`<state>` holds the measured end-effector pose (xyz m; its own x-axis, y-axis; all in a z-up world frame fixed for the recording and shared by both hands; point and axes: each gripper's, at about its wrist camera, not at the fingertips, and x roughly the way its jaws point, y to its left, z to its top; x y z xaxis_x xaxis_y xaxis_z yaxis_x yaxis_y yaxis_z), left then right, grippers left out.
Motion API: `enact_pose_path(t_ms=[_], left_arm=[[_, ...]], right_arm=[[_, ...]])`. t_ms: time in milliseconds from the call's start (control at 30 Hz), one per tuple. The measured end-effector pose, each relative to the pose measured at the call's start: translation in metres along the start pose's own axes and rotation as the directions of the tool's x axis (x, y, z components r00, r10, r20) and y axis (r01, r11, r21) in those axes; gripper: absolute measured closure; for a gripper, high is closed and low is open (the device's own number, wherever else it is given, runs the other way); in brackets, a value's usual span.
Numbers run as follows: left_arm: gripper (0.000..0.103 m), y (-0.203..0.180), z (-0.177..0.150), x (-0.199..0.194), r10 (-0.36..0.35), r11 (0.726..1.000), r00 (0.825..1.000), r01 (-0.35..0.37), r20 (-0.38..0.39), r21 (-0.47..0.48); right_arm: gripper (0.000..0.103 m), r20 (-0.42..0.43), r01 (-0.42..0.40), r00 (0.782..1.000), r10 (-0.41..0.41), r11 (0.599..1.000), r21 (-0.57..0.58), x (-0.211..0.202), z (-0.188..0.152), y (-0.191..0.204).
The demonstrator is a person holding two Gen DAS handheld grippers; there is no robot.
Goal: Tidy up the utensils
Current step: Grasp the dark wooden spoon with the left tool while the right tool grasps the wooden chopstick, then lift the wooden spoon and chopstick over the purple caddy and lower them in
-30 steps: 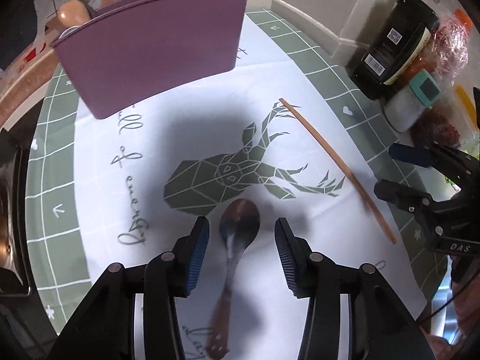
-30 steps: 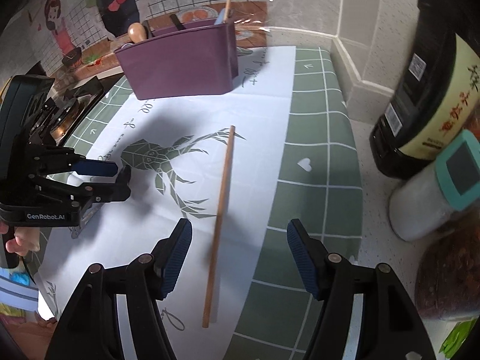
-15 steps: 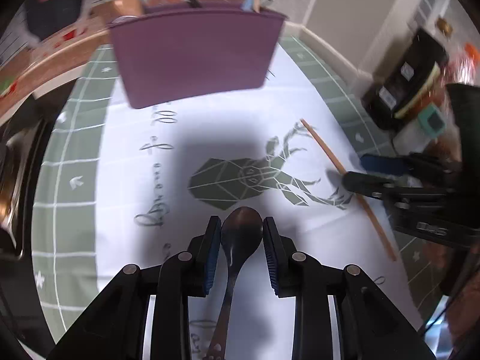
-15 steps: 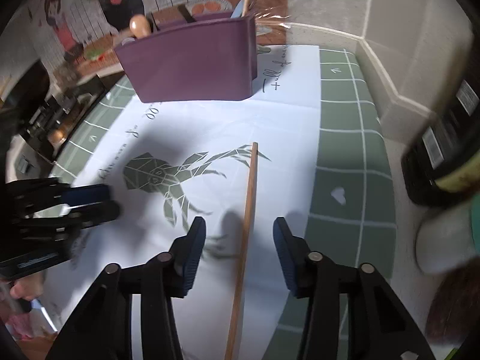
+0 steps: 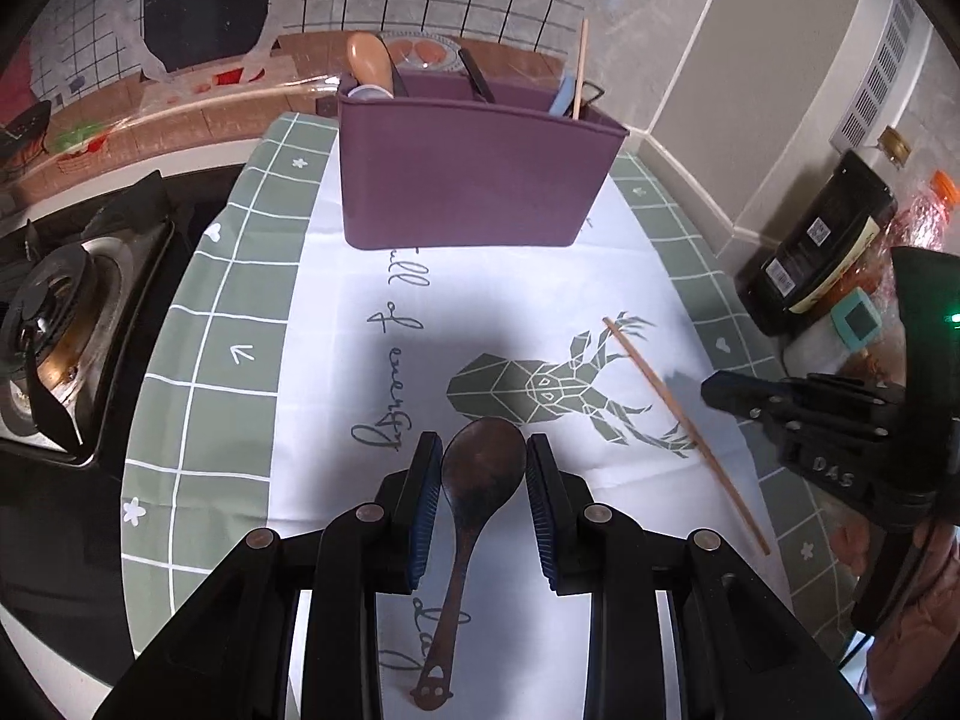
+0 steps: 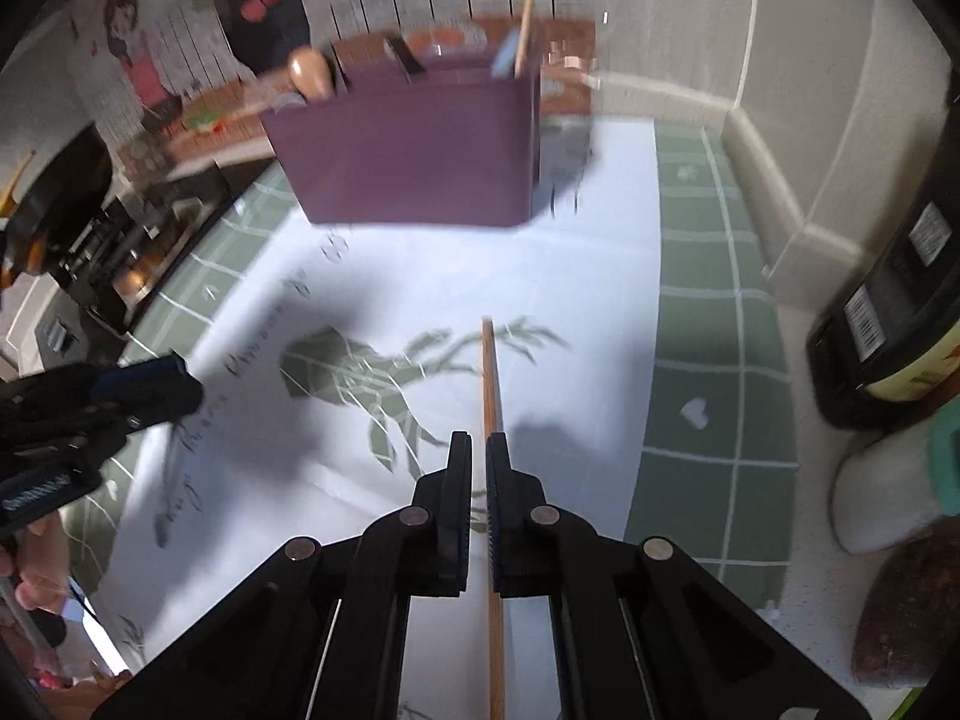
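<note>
My left gripper [image 5: 483, 450] is shut on the bowl of a dark wooden spoon [image 5: 480, 480], whose handle hangs toward me, lifted off the cloth. My right gripper [image 6: 478, 447] is shut on a single wooden chopstick [image 6: 490, 372] that points away from me toward the purple utensil holder [image 6: 414, 144]. In the left wrist view the chopstick [image 5: 666, 402] runs slanted under the right gripper [image 5: 738, 393] at the right. The purple holder [image 5: 474, 180] stands at the back of the cloth with a wooden spoon, dark handles and another chopstick in it.
A white and green cloth with a deer print [image 5: 540, 387] covers the counter. A gas stove [image 5: 66, 324] is at the left. A dark sauce bottle [image 5: 816, 252], a white jar with a teal lid [image 5: 852, 324] and bagged food stand at the right by the wall.
My left gripper closed on the spoon's bowl and raised it, swinging toward the holder. My right gripper closed step by step on the chopstick.
</note>
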<state>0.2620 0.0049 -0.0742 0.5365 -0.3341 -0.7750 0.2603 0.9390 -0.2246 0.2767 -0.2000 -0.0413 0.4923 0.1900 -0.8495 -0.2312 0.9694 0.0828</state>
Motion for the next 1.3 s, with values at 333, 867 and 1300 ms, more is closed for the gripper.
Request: enact_pose_path(t_ms=[333, 867, 1300], left_arm=[[0.074, -0.008, 0.004, -0.037, -0.011, 1.000, 0.995, 0.013, 0.094, -0.016], [0.074, -0.008, 0.001, -0.044, -0.013, 0.999, 0.995, 0.017, 0.101, -0.036], [0.076, -0.013, 0.013, -0.074, -0.023, 0.999, 0.982, 0.031, 0.186, -0.038]], right_arm=[[0.098, 0.069, -0.035, 0.997, 0.036, 0.999, -0.014, -0.027, 0.007, 0.004], [0.097, -0.090, -0.008, 0.996, 0.004, 0.999, -0.044, 0.036, 0.008, 0.002], [0.097, 0.161, -0.056, 0.986, 0.053, 0.998, 0.016, -0.050, 0.024, 0.006]])
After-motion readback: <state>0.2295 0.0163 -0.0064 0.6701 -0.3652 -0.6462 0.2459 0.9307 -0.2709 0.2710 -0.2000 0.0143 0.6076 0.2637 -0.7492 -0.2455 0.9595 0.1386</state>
